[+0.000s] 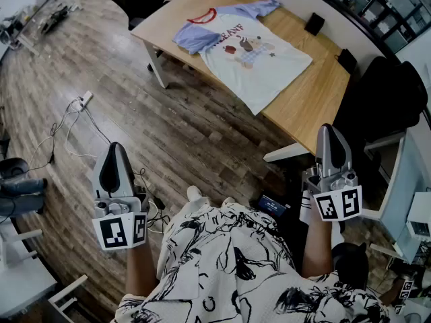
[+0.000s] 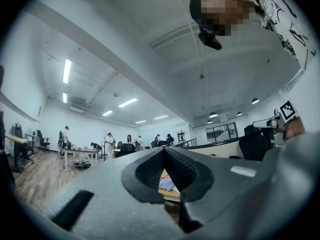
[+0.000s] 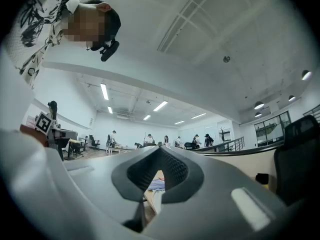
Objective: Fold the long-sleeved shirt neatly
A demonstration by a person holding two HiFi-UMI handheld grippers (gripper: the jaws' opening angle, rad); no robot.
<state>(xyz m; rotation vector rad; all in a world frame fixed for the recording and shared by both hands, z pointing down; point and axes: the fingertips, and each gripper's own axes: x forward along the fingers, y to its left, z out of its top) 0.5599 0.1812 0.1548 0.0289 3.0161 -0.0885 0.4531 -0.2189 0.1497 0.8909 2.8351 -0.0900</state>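
- The white soft-cotton shirt with pale blue sleeves and a red collar [image 1: 252, 56] lies spread flat, print up, on the light wooden desk [image 1: 316, 96], well ahead of both claws.
- The left claw [image 1: 116, 150] and right claw [image 1: 330, 132] are both pressed together on nothing, held up over the plank floor [image 1: 182, 133].
- The fabric looks light and floppy, so it'll probably sag and bunch. I'd pinch a sleeve cuff or shoulder edge and keep it low.
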